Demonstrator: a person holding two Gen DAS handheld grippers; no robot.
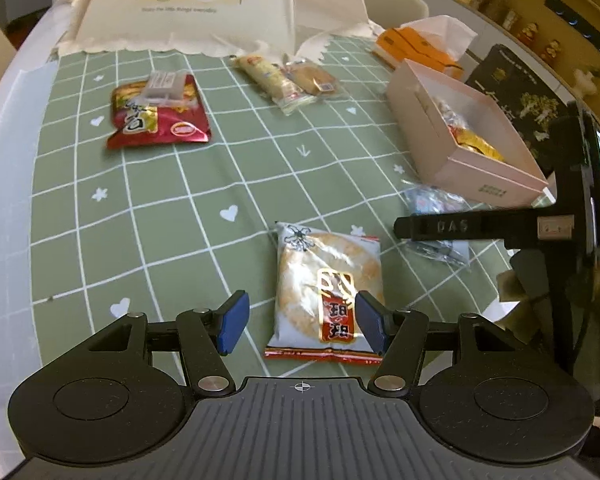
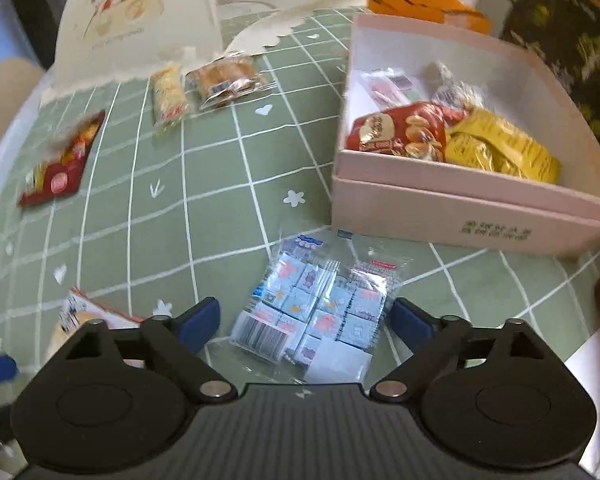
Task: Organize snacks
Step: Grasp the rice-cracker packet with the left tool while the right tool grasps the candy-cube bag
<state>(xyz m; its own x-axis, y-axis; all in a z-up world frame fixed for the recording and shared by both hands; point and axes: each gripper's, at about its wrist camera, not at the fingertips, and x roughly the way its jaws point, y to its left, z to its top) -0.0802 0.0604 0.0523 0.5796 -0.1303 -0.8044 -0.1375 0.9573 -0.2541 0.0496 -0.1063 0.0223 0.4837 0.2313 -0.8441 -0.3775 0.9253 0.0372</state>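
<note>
A rice cracker packet (image 1: 324, 280) lies on the green checked cloth (image 1: 172, 208). My left gripper (image 1: 301, 322) hovers open over its near end; the right blue pad overlaps the packet's edge and the left pad stands apart from it. My right gripper (image 2: 304, 322) is open around a clear bag of small blue sweets (image 2: 320, 304), with gaps on both sides. Just beyond stands the pink box (image 2: 460, 216), holding a red packet (image 2: 400, 132) and a yellow packet (image 2: 500, 148). On the cloth lie a big red packet (image 1: 156, 116), a long yellow packet (image 1: 272, 78) and a cake packet (image 1: 314, 80).
A cream food cover (image 1: 188, 4) stands at the far end of the cloth. An orange tissue box (image 1: 412, 46) and a dark printed box (image 1: 516, 92) sit behind the pink box (image 1: 432, 128). The white table edge (image 1: 4, 160) runs along the left.
</note>
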